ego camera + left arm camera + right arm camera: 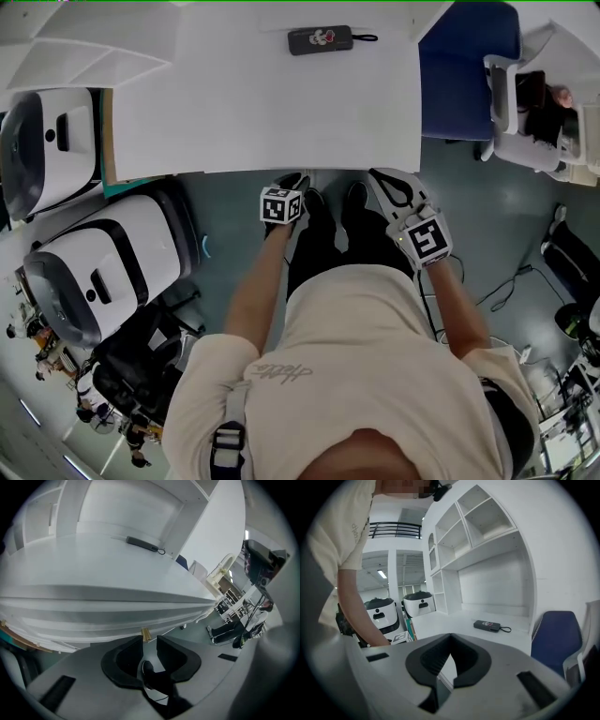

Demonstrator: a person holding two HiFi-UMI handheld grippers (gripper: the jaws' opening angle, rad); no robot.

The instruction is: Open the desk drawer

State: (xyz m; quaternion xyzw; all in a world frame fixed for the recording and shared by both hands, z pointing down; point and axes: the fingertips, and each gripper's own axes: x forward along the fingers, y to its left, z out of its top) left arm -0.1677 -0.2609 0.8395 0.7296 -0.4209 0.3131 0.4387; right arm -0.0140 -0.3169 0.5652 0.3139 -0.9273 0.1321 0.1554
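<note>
The white desk (262, 103) fills the top of the head view. In the left gripper view its front edge and the white drawer front (117, 616) beneath it stretch across, blurred. A small tan tab (146, 633) sticks out under that front. My left gripper (150, 640) points at it, jaws a narrow gap apart, the tab just beyond the tips. In the head view the left gripper (293, 178) sits at the desk's front edge. My right gripper (384, 178) hovers beside it, and in its own view the right gripper (450, 637) is shut on nothing, above desk height.
A dark case with a cord (320, 39) lies at the back of the desk. Two white robot machines (94, 272) stand at the left. A blue chair (464, 70) and a white chair (525, 112) stand at the right. White shelves (478, 522) rise above the desk.
</note>
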